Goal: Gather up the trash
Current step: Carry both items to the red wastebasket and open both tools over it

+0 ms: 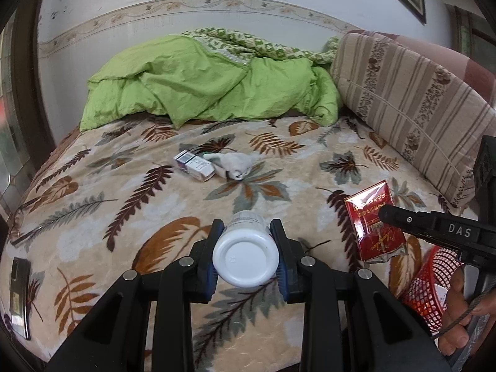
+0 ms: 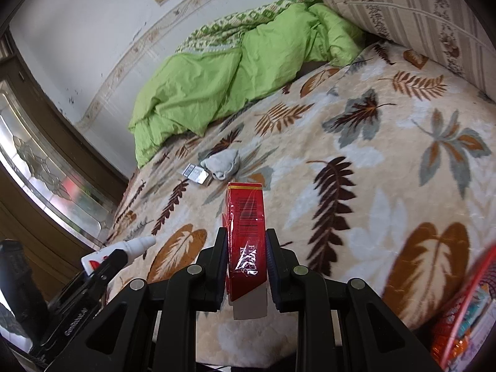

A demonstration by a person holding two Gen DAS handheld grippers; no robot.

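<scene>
The left gripper (image 1: 246, 249) pinches a white bottle (image 1: 246, 252) between its blue pads, base toward the camera; its label is too small to read. The right gripper (image 2: 245, 257) clamps a red pack (image 2: 246, 232) wrapped in film, showing a barcode and white lettering that cannot be made out. "DAS" is printed on the right gripper's side. Beyond both fingertips, on the leaf-print blanket (image 1: 124, 217), lie a white pack (image 1: 194, 165) and a grey sock (image 1: 234, 165), touching. Right of the fingers a red mesh basket (image 1: 426, 288) holds wrappers.
</scene>
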